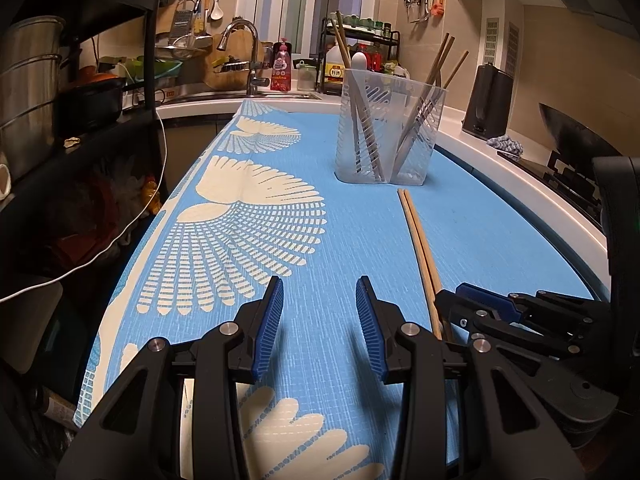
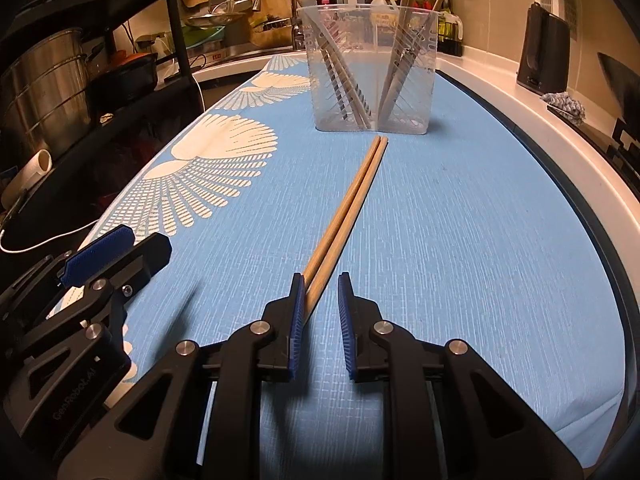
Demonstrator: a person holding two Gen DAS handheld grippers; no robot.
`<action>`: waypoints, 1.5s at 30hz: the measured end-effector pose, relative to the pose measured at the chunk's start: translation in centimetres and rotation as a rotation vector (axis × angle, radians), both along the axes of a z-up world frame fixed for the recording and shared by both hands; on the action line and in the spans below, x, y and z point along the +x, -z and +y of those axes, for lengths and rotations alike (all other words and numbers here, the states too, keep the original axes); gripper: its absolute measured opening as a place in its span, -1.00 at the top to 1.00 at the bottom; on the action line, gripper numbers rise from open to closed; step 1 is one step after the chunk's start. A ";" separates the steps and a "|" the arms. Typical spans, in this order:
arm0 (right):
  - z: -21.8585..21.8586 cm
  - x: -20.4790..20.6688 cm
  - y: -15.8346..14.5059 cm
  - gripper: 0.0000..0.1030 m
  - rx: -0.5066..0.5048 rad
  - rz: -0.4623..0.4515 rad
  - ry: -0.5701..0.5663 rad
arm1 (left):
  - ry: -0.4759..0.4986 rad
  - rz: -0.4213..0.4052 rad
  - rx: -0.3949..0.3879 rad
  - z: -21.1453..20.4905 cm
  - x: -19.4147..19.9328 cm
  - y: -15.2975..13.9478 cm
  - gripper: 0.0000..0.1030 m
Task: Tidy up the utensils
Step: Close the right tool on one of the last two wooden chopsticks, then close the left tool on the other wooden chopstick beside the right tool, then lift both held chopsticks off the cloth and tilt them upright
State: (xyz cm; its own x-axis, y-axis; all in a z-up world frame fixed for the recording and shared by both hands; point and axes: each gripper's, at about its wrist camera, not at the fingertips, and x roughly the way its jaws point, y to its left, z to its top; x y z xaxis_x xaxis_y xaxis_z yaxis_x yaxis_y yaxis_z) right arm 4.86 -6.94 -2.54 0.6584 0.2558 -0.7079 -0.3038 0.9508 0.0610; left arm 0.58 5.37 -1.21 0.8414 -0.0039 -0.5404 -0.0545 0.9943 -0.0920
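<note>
A pair of wooden chopsticks [image 2: 348,208] lies side by side on the blue patterned cloth [image 2: 460,220], pointing toward a clear plastic utensil holder [image 2: 372,68] that has several chopsticks and a white spoon in it. My right gripper [image 2: 320,278] straddles the pair's near end. The sticks rest against its left pad and a gap separates them from the right pad. In the left wrist view, my left gripper [image 1: 319,284] hovers open over bare cloth, left of the chopsticks [image 1: 418,248], with the right gripper [image 1: 480,304] beside it and the holder [image 1: 388,128] farther back.
A black shelf rack [image 1: 152,60] with metal pots stands along the left edge, with a white cable [image 1: 160,184] hanging by it. Behind the holder are a sink faucet [image 1: 248,40] and bottles. A black appliance [image 1: 490,100] and a stove [image 1: 568,168] sit on the right.
</note>
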 end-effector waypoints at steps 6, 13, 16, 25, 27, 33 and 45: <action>-0.6 -0.2 -0.1 0.81 -0.016 -0.003 0.003 | 0.013 0.004 -0.002 -0.5 0.0 0.0 0.26; -2.9 -0.3 -0.4 0.95 -0.026 -0.018 0.042 | 0.051 0.011 -0.010 -1.8 0.1 0.3 0.26; -4.2 -0.3 -0.3 0.95 -0.032 -0.030 0.067 | 0.089 0.011 -0.012 -2.8 0.2 0.3 0.26; -7.2 -0.2 0.1 0.85 -0.008 -0.060 0.050 | 0.142 0.064 0.024 -5.6 1.4 1.8 0.34; -7.3 -0.2 0.2 0.73 -0.008 -0.065 0.031 | 0.133 0.074 0.041 -5.7 1.4 2.0 0.47; -7.4 0.0 0.5 0.56 -0.016 -0.068 -0.014 | 0.117 0.088 0.049 -5.1 1.5 2.1 0.79; -7.6 -0.5 0.4 0.88 0.025 -0.079 -0.059 | 0.069 0.085 0.034 -3.0 1.3 2.1 0.89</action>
State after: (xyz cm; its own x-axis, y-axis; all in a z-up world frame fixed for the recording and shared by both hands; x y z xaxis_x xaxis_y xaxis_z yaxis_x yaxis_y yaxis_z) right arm 4.33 -14.55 -2.97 0.6952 0.3131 -0.6470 -0.3643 0.9294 0.0584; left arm 1.89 2.37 -3.34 0.7909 -0.0404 -0.6106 0.0079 0.9984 -0.0558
